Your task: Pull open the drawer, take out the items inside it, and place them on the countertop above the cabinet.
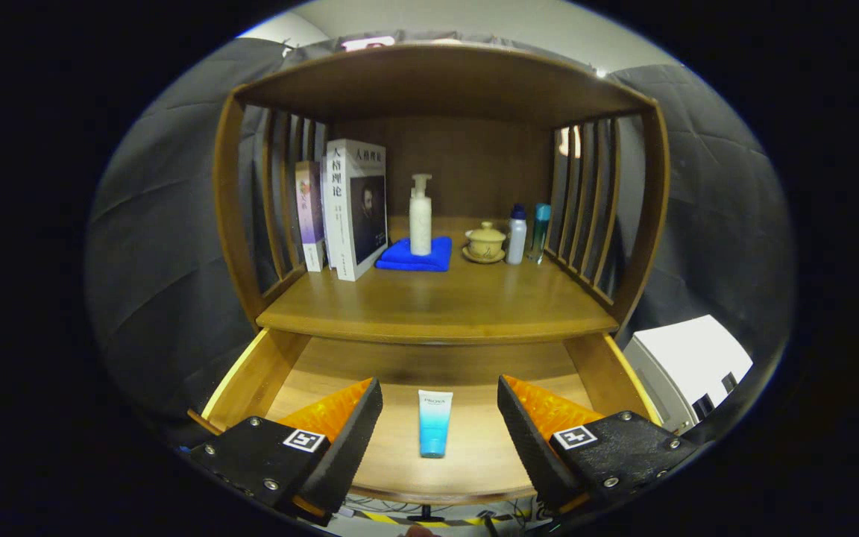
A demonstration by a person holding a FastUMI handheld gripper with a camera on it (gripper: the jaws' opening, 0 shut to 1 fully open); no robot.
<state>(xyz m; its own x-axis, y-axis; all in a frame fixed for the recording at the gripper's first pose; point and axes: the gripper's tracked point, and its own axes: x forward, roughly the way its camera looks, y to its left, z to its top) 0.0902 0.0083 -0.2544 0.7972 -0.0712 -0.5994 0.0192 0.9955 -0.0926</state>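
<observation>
Cabinet [230, 224]: wooden, with slatted sides; its counter [437, 306] runs beneath a roofed shelf space.
Books [347, 209]: standing upright at the far left of the counter.
Blue cloth [403, 257]: folded, right of the books, with a white pump bottle [420, 216] standing on it.
Lidded cup on saucer [485, 242]: right of the cloth.
Two small bottles [526, 233]: far right, close against the slats.
Drawer [250, 373]: pulled open below the counter.
Tube [434, 422]: blue and white, lying flat on the drawer floor near the front, cap end toward the viewer.
Tool [437, 425]: fingers spread wide, holding nothing; the tube lies between them, touching neither.
White box [687, 369]: right of the cabinet.
Risk: a flat tube offers little height, so the fingers may scrape the drawer floor or pinch only an edge and let it slip.
Risk: lifting out, the tube or fingers could catch the counter's front lip overhead.
</observation>
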